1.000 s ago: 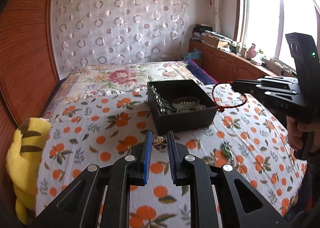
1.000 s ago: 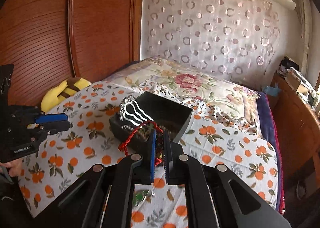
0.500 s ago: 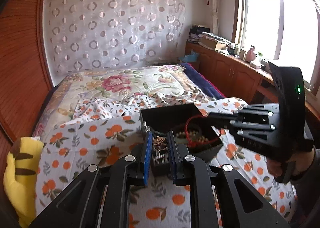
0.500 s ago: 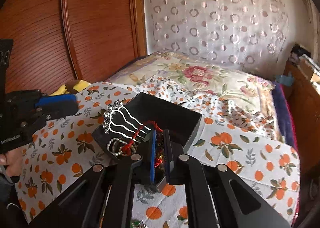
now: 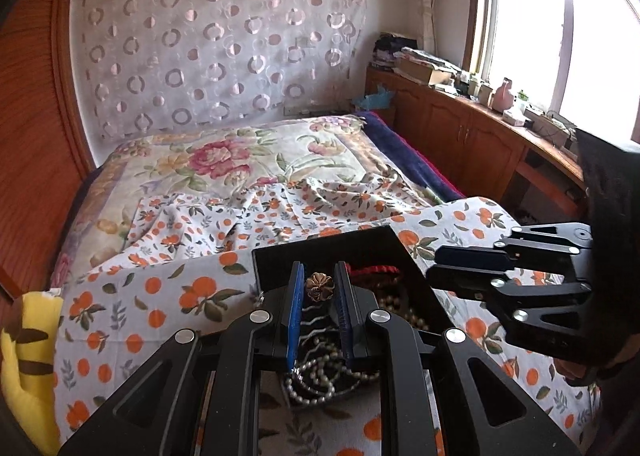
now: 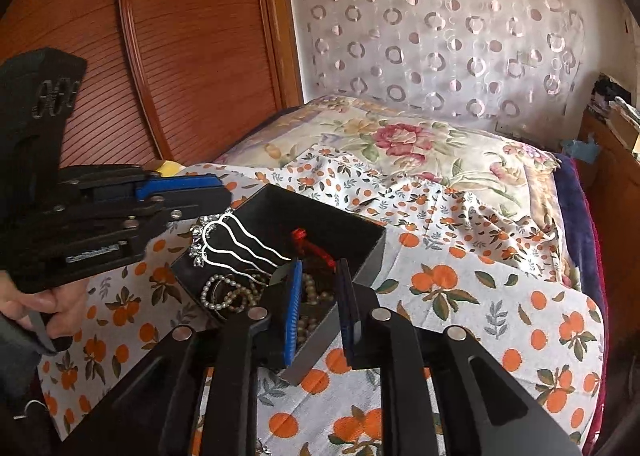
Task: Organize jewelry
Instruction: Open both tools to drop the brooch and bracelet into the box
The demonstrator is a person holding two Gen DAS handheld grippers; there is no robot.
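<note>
Above the black jewelry box [image 5: 280,256] on the orange-print bedsheet [image 5: 168,288], your left gripper [image 5: 319,288] pinches a bronze flower brooch [image 5: 319,286] between its blue pads, while your right gripper [image 6: 320,276] hangs parted and empty over the red cord bracelet [image 6: 316,246], pearls [image 6: 224,294] and silver hair comb [image 6: 236,242] inside.

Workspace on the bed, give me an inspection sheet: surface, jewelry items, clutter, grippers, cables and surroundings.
Surface: orange-print cloth spread over a floral quilt.
Job's things: black jewelry box holds a silver hair comb, pearl strands and a red cord bracelet; bronze flower brooch held over the box.
Clutter: yellow plush toy at the cloth's edge.
Grippers: left gripper jaws shut on the brooch; right gripper jaws open, nothing held.
Cables: nothing seen.
Surroundings: circle-pattern curtain, wooden cabinets, window.
</note>
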